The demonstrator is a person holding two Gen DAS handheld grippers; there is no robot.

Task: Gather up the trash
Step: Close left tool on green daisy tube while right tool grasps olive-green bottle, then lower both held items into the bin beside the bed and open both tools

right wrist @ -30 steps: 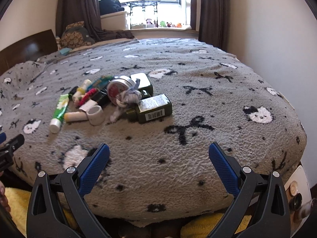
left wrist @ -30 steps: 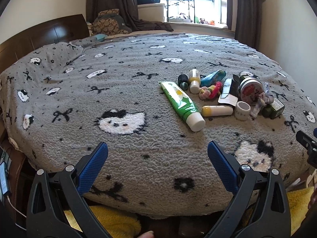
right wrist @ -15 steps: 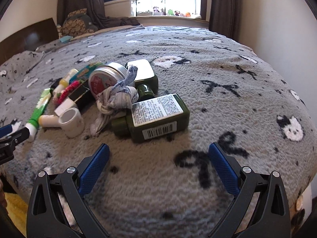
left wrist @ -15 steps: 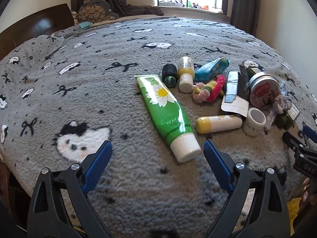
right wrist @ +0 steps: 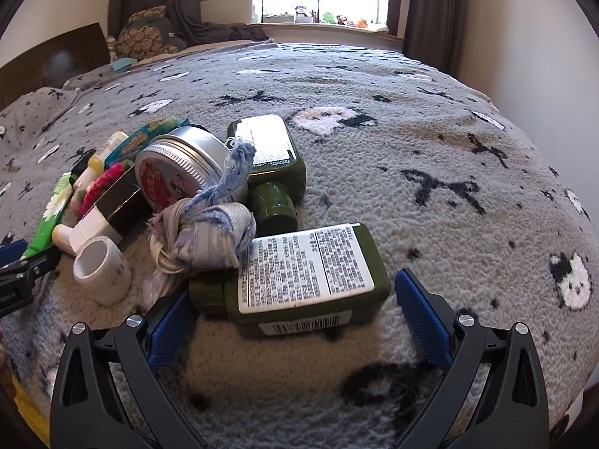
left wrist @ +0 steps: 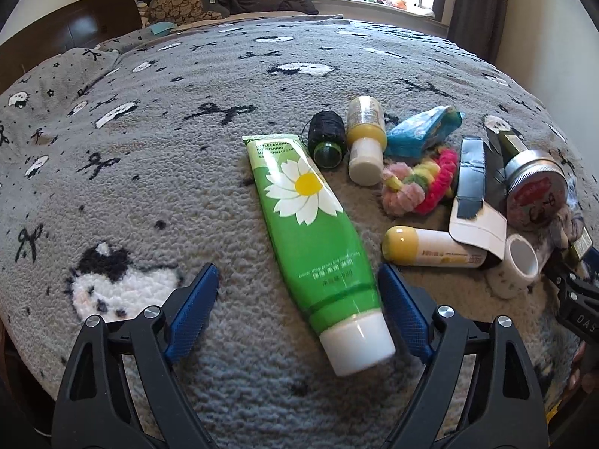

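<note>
A pile of small items lies on the grey cat-print blanket (left wrist: pixel 168 157). My left gripper (left wrist: pixel 299 307) straddles the white-capped end of a green daisy tube (left wrist: pixel 310 232). Its jaws are closing, and the pads stand just clear of the tube. My right gripper (right wrist: pixel 295 310) is open around a dark green bottle (right wrist: pixel 310 273) lying label up. The left pad is close to the bottle's side. A knotted blue-grey cloth (right wrist: pixel 213 228) rests against that bottle. Behind the bottle lie a second green bottle (right wrist: pixel 269 149) and a metal tin (right wrist: pixel 176 172).
Right of the tube lie a black thread spool (left wrist: pixel 325 138), a small yellow bottle (left wrist: pixel 365 138), a blue packet (left wrist: pixel 423 131), a bright scrunchie (left wrist: pixel 423 183), a yellow-capped tube (left wrist: pixel 430 250), a black-and-white carton (left wrist: pixel 471 202) and a white tape roll (left wrist: pixel 520 262). Headboard (left wrist: pixel 75 33) far left; wall at right.
Both grippers have moved forward and down over the bed edge to the pile. The left jaws have narrowed around the green tube. The right jaws now straddle the green bottle.
</note>
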